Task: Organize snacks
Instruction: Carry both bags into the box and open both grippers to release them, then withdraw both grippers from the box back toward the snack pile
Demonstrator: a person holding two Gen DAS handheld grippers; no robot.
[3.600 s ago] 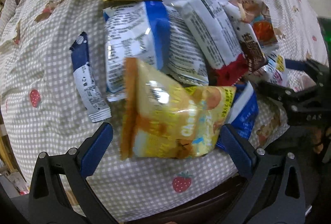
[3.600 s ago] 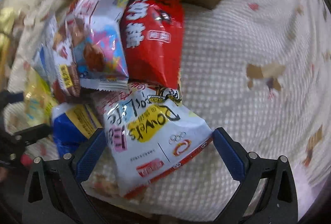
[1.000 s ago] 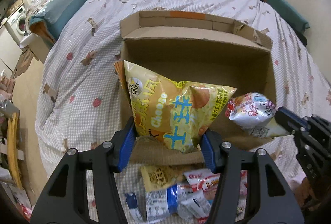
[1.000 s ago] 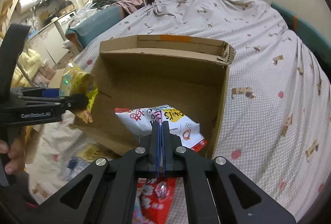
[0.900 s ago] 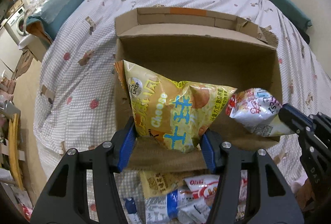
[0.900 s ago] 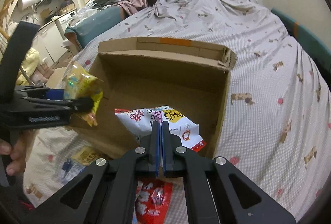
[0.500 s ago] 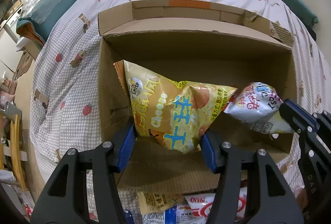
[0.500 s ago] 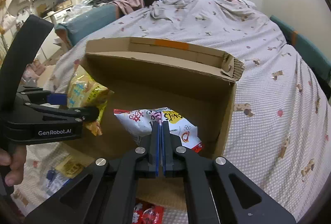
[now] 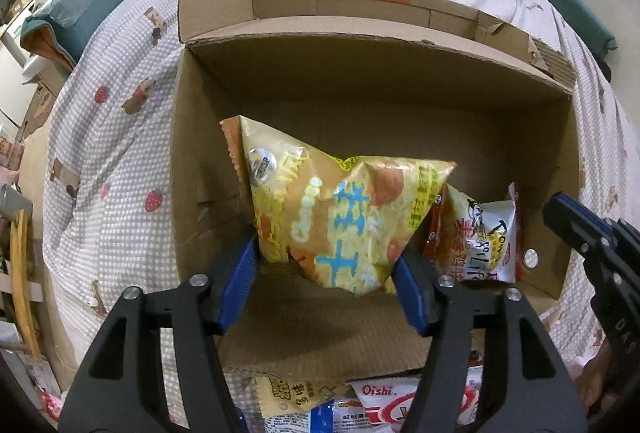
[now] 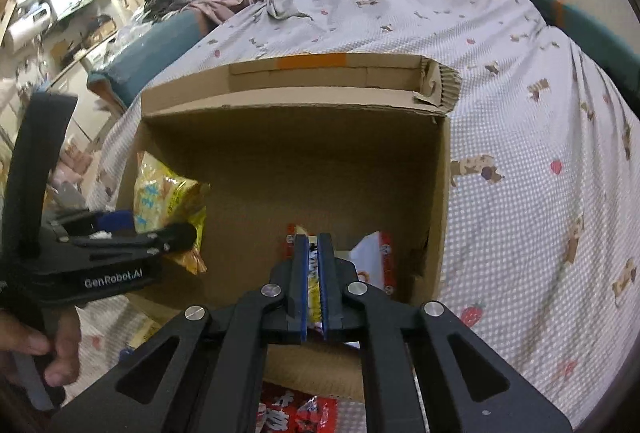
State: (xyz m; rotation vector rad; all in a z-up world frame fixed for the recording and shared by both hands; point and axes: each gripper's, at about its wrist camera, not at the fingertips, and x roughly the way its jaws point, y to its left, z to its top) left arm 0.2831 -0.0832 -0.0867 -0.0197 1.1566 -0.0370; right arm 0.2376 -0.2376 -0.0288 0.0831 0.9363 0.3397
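- Holding the left tongs over the near-left part of the box, you have the yellow bag between the blue pads; the jaws are opening, and the bag's lower corners still sit against both pads.
- Your yellow bag stands tilted inside the box, its upper left corner close to the left wall, its bottom edge low over the cardboard floor; whether it rests on the floor you cannot tell.
- Your hand on the left tongs' handle shows at the left edge of the right wrist view.
- Just right of the yellow bag, the white bag lies in the box's near-right corner, touching the yellow bag's right corner.
- Your right tongs point down into that corner with the jaws nearly together and opening; a strip of the white bag shows in the narrow gap, and whether the pads still press it you cannot tell.
- The box sits on a bed covered with a checked sheet printed with strawberries and bears.
- More snacks lie on the bed in front of the box's near wall: a red packet below the right tongs, and a pile with an Oishi pack under the left tongs.
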